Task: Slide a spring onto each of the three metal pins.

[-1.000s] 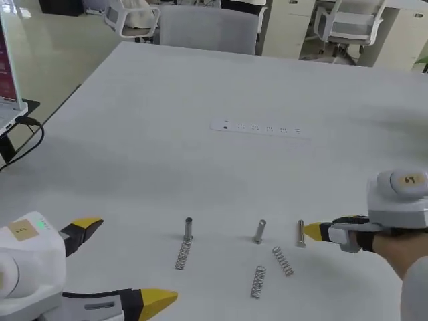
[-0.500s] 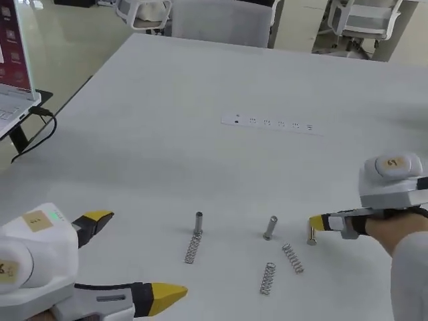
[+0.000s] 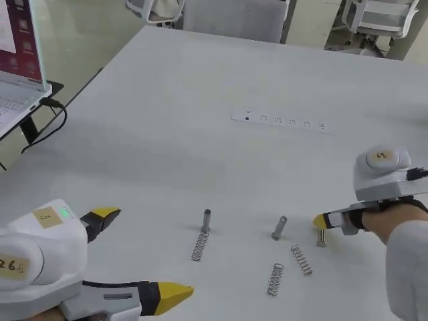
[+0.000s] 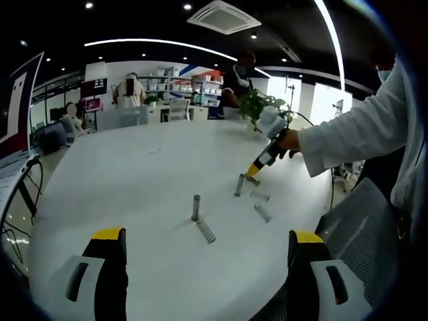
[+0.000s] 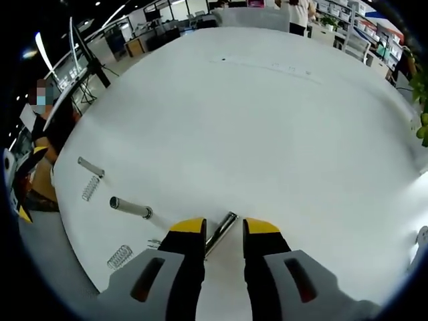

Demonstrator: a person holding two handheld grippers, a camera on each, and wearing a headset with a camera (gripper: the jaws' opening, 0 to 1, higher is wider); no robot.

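Three metal pins stand on the white table (image 3: 167, 134): left pin (image 3: 206, 221), middle pin (image 3: 279, 227), right pin (image 3: 322, 237). Three springs lie loose: one by the left pin (image 3: 200, 246), two between the other pins (image 3: 275, 279) (image 3: 301, 259). My right gripper (image 3: 321, 221) sits over the right pin. In the right gripper view the right pin (image 5: 221, 234) rises between the jaws of my right gripper (image 5: 225, 227), with a narrow gap on each side. My left gripper (image 3: 142, 253) is wide open at the near left, holding nothing. The left gripper view shows the left pin (image 4: 196, 207) ahead.
A white power strip (image 3: 284, 122) lies across the table's middle. A laptop (image 3: 17, 60) and a black cable (image 3: 53, 117) are off the table's left edge. Office chairs (image 3: 234, 17) stand at the far side. People stand in the background (image 4: 130, 90).
My right gripper has shifted left, from beside the right pin to over it, jaws now straddling it. The pins, the springs and my left gripper have kept their places; the head camera moved.
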